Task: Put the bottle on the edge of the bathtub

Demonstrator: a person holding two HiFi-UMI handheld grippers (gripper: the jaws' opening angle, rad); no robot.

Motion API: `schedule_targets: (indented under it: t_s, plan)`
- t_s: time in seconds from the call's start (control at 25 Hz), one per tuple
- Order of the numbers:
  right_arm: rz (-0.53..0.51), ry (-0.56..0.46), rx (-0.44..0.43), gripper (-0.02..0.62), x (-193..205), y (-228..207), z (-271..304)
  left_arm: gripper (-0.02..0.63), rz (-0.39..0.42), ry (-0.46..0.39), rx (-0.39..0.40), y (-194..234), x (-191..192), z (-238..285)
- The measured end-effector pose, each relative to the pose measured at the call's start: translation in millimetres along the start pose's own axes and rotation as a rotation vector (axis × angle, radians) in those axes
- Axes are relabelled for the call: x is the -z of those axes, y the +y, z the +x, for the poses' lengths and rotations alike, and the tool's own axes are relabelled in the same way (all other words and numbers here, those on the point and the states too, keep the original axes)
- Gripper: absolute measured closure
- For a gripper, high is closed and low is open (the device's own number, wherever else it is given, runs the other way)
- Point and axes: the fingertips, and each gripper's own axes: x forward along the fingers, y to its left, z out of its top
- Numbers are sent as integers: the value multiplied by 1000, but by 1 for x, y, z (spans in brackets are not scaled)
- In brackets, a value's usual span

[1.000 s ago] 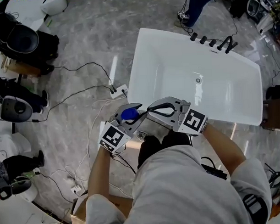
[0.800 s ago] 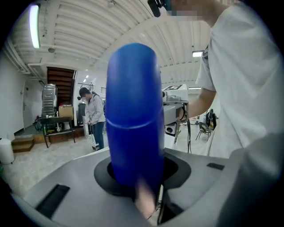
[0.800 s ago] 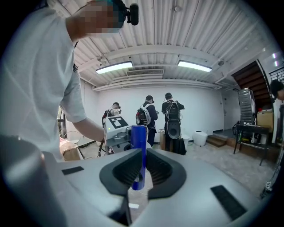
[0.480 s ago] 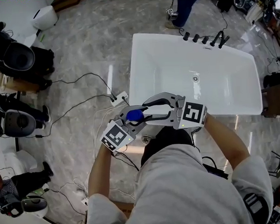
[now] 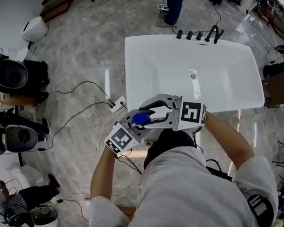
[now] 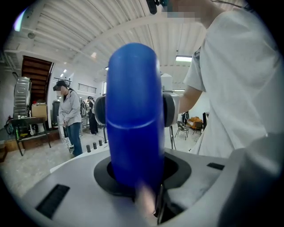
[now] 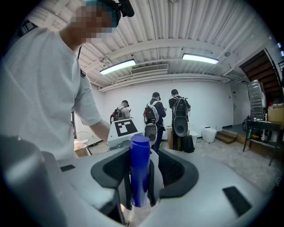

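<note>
A blue bottle (image 5: 141, 118) is held in front of the person's chest, just short of the white bathtub's (image 5: 131, 78) near-left corner. My left gripper (image 5: 135, 121) is shut on the bottle, which fills the left gripper view as an upright blue cylinder (image 6: 133, 115). My right gripper (image 5: 147, 116) faces it from the right. Its jaws have just been opening and now stand wide on either side of the bottle (image 7: 140, 170), with small gaps at the pads. The left gripper's marker cube (image 7: 125, 128) shows behind the bottle.
Black taps (image 5: 197, 35) line the tub's far rim, and a drain (image 5: 193, 77) sits in its floor. A power strip (image 5: 119, 103) and cables lie on the marble floor left of the tub. Toilets and black gear (image 5: 13, 75) stand far left. People (image 7: 155, 115) stand in the background.
The right gripper's jaws have spread apart around the bottle. The left gripper has turned a little with the bottle still in it.
</note>
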Motion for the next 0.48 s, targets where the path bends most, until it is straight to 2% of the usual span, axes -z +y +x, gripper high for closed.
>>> schedule_targets:
  t_s: [0.28, 0.36, 0.48]
  plan:
    - [5, 20, 0, 398, 14, -22, -7, 479, -5, 11, 28, 21, -1, 24]
    - [-4, 20, 9, 428, 18, -33, -13, 479, -9, 18, 28, 32, -2, 33]
    - [-1, 6, 18, 433, 20, -49, -29, 479, -14, 17, 19, 48, -8, 49]
